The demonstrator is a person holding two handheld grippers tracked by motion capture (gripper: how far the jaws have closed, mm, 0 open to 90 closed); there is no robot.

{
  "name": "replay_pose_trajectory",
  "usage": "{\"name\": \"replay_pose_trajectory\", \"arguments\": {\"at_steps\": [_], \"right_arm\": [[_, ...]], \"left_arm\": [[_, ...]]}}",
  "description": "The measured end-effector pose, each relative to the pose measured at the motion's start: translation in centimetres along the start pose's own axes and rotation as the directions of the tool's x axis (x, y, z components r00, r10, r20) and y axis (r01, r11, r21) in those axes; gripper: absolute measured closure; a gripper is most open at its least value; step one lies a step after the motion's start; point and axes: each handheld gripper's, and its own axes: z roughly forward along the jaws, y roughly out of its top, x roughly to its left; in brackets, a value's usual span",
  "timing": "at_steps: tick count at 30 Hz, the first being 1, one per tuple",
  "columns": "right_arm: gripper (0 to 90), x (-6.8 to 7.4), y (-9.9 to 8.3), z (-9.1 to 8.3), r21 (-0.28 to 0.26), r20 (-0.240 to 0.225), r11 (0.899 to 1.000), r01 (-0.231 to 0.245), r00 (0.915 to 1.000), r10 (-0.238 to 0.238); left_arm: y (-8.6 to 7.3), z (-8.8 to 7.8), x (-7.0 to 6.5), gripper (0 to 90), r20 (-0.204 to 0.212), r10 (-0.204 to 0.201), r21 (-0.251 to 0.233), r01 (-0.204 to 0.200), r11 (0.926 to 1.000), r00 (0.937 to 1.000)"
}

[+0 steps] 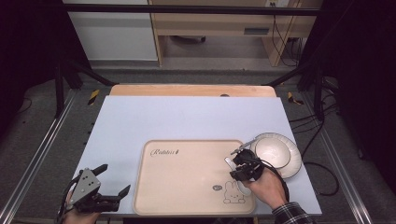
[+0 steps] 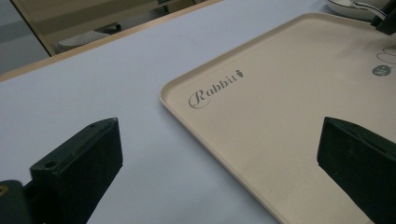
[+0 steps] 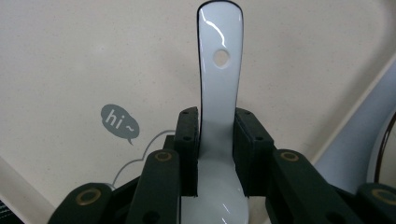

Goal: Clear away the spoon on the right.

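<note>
— While clamped on the white spoon [image 3: 218, 93], right gripper [image 1: 237, 164] over the beige tray [image 1: 187, 186], near its right edge?
— Yes. Both pads pressed on the handle just above the bowl of the spoon; handle end with its small hole pointing away, over the tray. Close to the rabbit drawing [image 1: 232, 192] and the "hi" bubble [image 3: 119, 122].
— And the plate [image 1: 275, 153]?
— White, dark-rimmed, on the pale blue surface [image 1: 187, 119], just beside the tray's right edge, close to the right gripper.
— Left gripper [image 1: 112, 182]?
— Jaws wide apart, holding nothing, at the near left corner of the surface, beside the tray's left edge, pointed across the tray.
</note>
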Motion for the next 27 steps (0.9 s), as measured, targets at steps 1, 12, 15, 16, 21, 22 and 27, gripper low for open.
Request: {"name": "replay_pose_trajectory", "arguments": {"at_steps": [1, 12, 15, 16, 21, 22, 27], "right_arm": [[71.8, 0.0, 0.0, 0.1, -0.001, -0.003, 1.000, 0.000, 1.0000, 0.000], [59.5, -0.3, -0.1, -0.9, -0.060, -0.018, 0.998, -0.015, 0.9997, 0.014], [59.2, -0.2, -0.2, -1.2, -0.082, -0.024, 0.996, -0.019, 0.9996, 0.017], [59.7, -0.1, -0.2, -1.3, -0.089, -0.026, 0.996, -0.018, 0.9995, 0.016], [64.5, 0.1, -0.4, -1.8, -0.132, -0.028, 0.991, -0.003, 0.9996, -0.001], [65.9, 0.3, -0.4, -1.9, -0.139, -0.032, 0.990, -0.011, 0.9995, 0.007], [71.6, 0.6, -0.3, -2.0, -0.174, -0.048, 0.985, 0.005, 0.9988, -0.014]], "left_arm": [[0.0, 0.0, 0.0, 0.0, 0.000, 0.000, 0.000, 0.000, 1.0000, 1.0000], [0.0, 0.0, 0.0, 0.0, -0.002, 0.000, 0.001, 0.000, 1.0000, 1.0000], [0.0, 0.0, 0.0, 0.0, -0.001, 0.001, 0.002, -0.001, 1.0000, 1.0000], [0.0, 0.0, 0.0, 0.0, -0.002, 0.002, 0.002, -0.002, 1.0000, 1.0000], [0.0, -0.1, 0.0, 0.0, -0.004, 0.001, 0.001, -0.001, 1.0000, 1.0000], [0.0, -0.1, 0.0, 0.0, -0.004, 0.000, 0.000, 0.000, 1.0000, 1.0000], [0.0, -0.1, 0.0, 0.0, -0.005, 0.001, 0.001, -0.001, 1.0000, 1.0000]]}}
